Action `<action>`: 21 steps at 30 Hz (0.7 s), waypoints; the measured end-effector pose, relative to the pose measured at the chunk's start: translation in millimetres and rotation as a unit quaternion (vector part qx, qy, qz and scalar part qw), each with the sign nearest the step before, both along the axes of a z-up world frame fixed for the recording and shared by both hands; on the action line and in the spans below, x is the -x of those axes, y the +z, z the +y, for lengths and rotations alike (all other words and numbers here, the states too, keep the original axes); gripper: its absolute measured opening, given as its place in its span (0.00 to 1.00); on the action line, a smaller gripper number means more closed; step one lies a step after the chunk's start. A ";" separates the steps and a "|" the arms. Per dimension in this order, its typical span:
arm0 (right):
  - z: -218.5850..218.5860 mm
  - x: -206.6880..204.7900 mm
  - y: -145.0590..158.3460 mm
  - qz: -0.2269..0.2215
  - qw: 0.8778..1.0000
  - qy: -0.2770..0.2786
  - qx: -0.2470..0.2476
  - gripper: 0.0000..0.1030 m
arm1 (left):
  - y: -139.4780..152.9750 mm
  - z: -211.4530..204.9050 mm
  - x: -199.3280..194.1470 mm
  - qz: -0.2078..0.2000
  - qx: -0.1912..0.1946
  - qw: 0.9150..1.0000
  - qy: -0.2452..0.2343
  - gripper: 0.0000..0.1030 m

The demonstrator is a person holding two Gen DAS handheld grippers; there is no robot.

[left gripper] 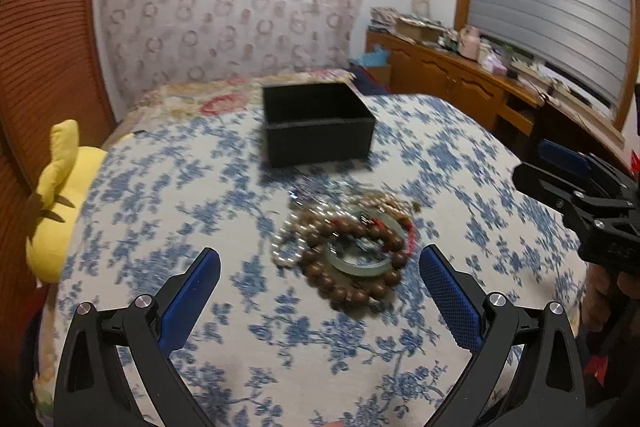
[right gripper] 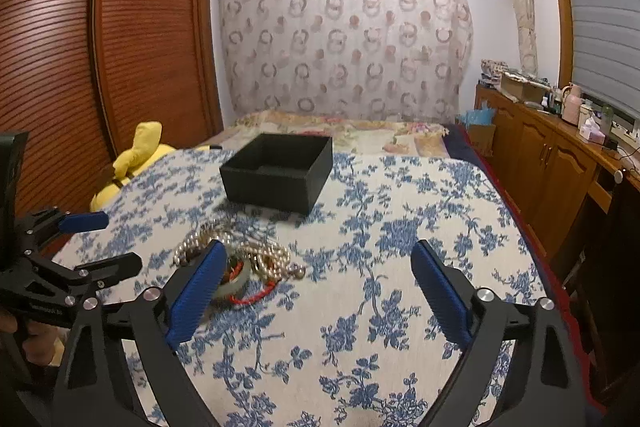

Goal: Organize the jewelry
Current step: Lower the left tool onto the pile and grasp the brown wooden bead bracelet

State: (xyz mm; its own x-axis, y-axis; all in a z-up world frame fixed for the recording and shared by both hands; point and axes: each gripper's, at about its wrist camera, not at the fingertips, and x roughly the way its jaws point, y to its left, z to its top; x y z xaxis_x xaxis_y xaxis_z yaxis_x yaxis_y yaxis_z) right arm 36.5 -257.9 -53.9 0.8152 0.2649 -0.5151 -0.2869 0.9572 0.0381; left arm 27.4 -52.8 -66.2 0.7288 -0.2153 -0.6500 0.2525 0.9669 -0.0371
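A: What's ahead of my right gripper point(right gripper: 319, 289)?

B: Its jaws stand wide, nothing between them. A jewelry heap point(right gripper: 244, 261) lies at your left fingertip, a black box point(right gripper: 276, 171) beyond it, the left gripper point(right gripper: 100, 239) farther left.

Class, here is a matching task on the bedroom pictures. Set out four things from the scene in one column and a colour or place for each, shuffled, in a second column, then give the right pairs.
Things:
1. box
2. bangle
3. soft toy
4. wooden bead bracelet

Descriptions:
A. yellow, at the left edge of the bed
B. pale green ring lying in the jewelry pile
C. black, open on top, beyond the jewelry pile
D. brown round beads, looped around the pale ring

Pairs: 1-C, 2-B, 3-A, 4-D
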 end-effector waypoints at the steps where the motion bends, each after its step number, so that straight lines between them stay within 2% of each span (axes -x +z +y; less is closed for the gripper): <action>1: 0.9 0.4 -1.5 0.001 1.000 0.001 0.002 0.90 | -3.0 -2.4 -1.3 0.006 0.000 1.000 -0.005 0.94; 7: -0.5 -0.8 -15.2 0.023 1.000 0.003 0.015 0.90 | -21.4 -14.5 -9.2 0.049 -0.005 0.998 -0.026 0.94; 11: -6.2 -1.2 -23.5 0.033 0.999 -0.005 0.018 0.90 | -29.3 -21.4 -13.2 0.062 -0.006 0.997 -0.041 0.93; 13: -9.4 -1.7 -26.3 0.037 0.999 -0.009 0.020 0.90 | -31.1 -27.5 -13.7 0.062 -0.013 0.997 -0.052 0.88; 18: -14.4 -3.7 -29.5 0.041 0.999 -0.016 0.023 0.90 | -33.7 -38.6 -17.3 0.064 -0.030 0.995 -0.071 0.63; 21: -14.6 -4.2 -30.9 0.041 0.999 -0.017 0.026 0.90 | -38.8 -44.8 -20.2 0.062 -0.052 0.994 -0.074 0.58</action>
